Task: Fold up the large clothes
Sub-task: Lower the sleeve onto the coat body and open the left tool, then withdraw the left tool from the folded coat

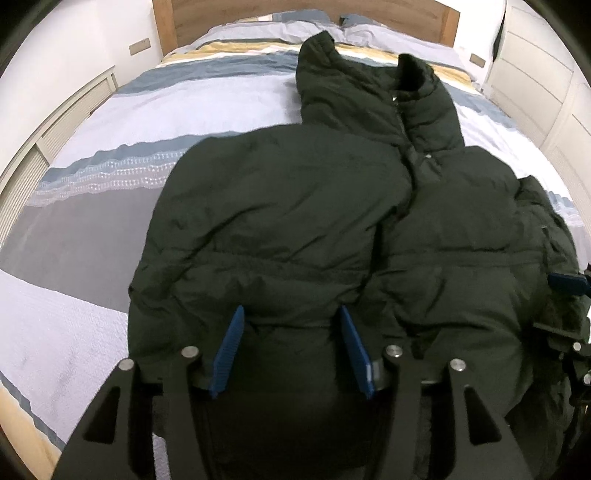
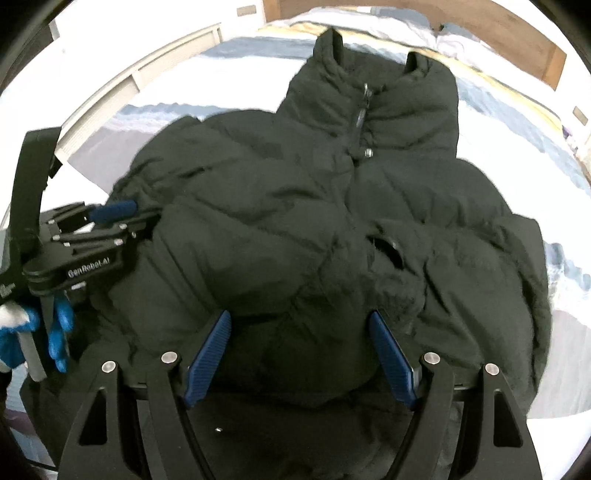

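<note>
We see a bed with a striped cover and a wooden headboard. A dark puffer jacket lies on it, long axis toward the headboard, collar farthest from us. Our left gripper and right gripper both stand open over its near hem, jacket fabric between the pads.

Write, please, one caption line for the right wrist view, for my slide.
Right tool with jaws spread over a dark puffer jacket on the striped bed, left tool alongside.

Matt puffy cloth jacket, woven striped bedspread, wood headboard, ribbed plastic tool pads.
</note>
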Tool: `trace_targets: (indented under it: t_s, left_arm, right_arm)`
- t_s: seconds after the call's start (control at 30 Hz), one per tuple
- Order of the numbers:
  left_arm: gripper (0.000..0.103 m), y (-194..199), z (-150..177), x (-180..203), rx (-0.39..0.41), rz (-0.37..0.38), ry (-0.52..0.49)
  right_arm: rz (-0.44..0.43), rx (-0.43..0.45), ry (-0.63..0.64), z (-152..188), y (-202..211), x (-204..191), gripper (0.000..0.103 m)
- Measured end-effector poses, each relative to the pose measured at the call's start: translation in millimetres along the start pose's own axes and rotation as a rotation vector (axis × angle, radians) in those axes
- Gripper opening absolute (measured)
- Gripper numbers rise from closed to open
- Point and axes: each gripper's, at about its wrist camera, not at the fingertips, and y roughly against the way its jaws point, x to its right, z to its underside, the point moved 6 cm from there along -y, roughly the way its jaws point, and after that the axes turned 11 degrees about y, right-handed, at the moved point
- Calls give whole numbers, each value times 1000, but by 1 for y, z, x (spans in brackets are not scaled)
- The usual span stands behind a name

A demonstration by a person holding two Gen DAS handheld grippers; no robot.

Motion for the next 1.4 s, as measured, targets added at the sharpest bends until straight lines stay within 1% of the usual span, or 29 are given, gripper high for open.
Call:
trace_targets:
  t_s: [0.1, 0.23, 0.37, 0.53, 0.67, 0.77, 0.83, 0.9, 1.0, 1.07, 1.17, 1.27, 1.33, 1.4]
  left_arm:
    - [58, -5, 4, 0, 2, -12, 8]
    - [63, -9, 10, -3, 18, -16, 35]
    - [71, -9, 18, -8, 2, -17, 45]
    - [72, 0, 18, -13, -24, -7, 64]
    - [72, 13, 12, -20, -27, -10, 68]
    - [72, 22, 4, -31, -24, -38, 56]
    - [72, 30, -5, -43, -16, -55, 60]
    - [72, 34, -15, -52, -6, -66, 65]
    - [72, 41, -36, -66, 11, -72, 87]
    - [72, 42, -54, -72, 22, -74, 107]
    - [72, 35, -79, -75, 15, -52, 139]
    - [72, 23, -107, -71, 7, -4, 161]
    - [72, 9, -127, -64, -13, 64, 159]
    - [72, -8, -152, -56, -8, 113, 162]
  right_arm:
    - [-32, -13, -8, 9, -7, 5, 77]
    - [-48, -11, -6, 11, -11, 6, 77]
    - [-65, -5, 1, 12, -11, 6, 77]
    - [-95, 1, -3, 19, -5, 13, 77]
    - [-114, 0, -4, 22, 4, 22, 77]
    - [-101, -15, 23, 24, 11, 31, 77]
    - [-79, -31, 40, 26, 16, 41, 77]
    - [-75, -34, 26, 29, 22, 56, 77]
    - [-40, -30, 3, 28, 32, 81, 77]
    - [-27, -18, -26, 23, 36, 98, 77]
    - [-4, 9, -71, 9, 39, 124, 77]
    - [-8, 40, -119, -10, 38, 147, 77]
    - [-9, 66, -137, -27, 35, 159, 76]
    - [-10, 97, -151, -45, 31, 173, 75]
